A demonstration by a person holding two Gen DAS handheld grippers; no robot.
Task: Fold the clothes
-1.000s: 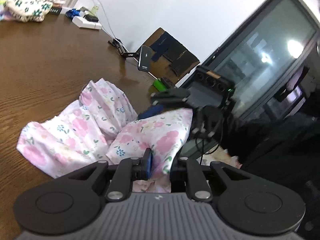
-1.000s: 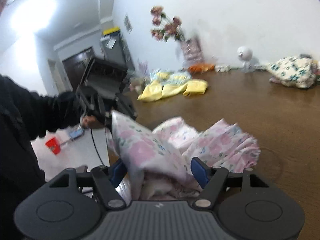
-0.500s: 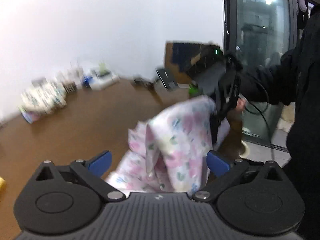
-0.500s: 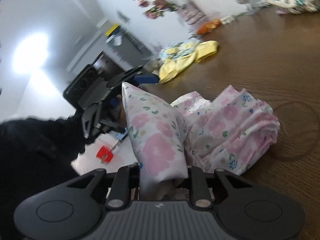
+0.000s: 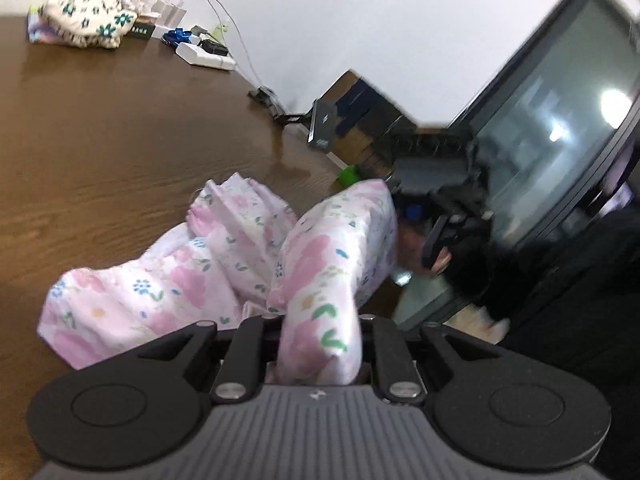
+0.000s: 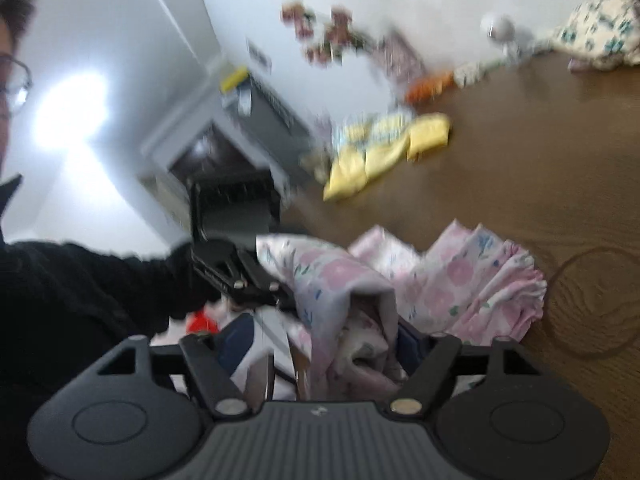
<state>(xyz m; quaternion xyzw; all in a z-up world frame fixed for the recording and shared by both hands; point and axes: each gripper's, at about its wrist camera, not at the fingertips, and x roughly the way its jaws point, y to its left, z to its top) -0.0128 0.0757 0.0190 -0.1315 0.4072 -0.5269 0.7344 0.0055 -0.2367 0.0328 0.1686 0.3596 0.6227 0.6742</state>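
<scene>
A crumpled pink floral garment (image 5: 328, 264) lies near the front edge of the brown wooden table (image 5: 100, 140). My left gripper (image 5: 320, 320) is shut on a raised fold of it, and the cloth bulges up between the fingers. In the right wrist view the same garment (image 6: 460, 280) drapes between the blue pads of my right gripper (image 6: 320, 336), which stands open around it. The left gripper (image 6: 244, 280) appears there at the fold's far end. The right gripper (image 5: 424, 220) shows blurred in the left wrist view at the cloth's far corner.
A folded white floral pile (image 5: 80, 16) and a power strip with cables (image 5: 204, 56) sit at the table's back. A phone on a stand (image 5: 322, 124) is by the edge. Yellow clothes (image 6: 384, 152) lie further along. A person's dark sleeve (image 6: 80, 292) is on the left.
The left gripper, open half a second ago, has shut on the raised fold. The right gripper, shut on the cloth then, has opened. Both cameras swung.
</scene>
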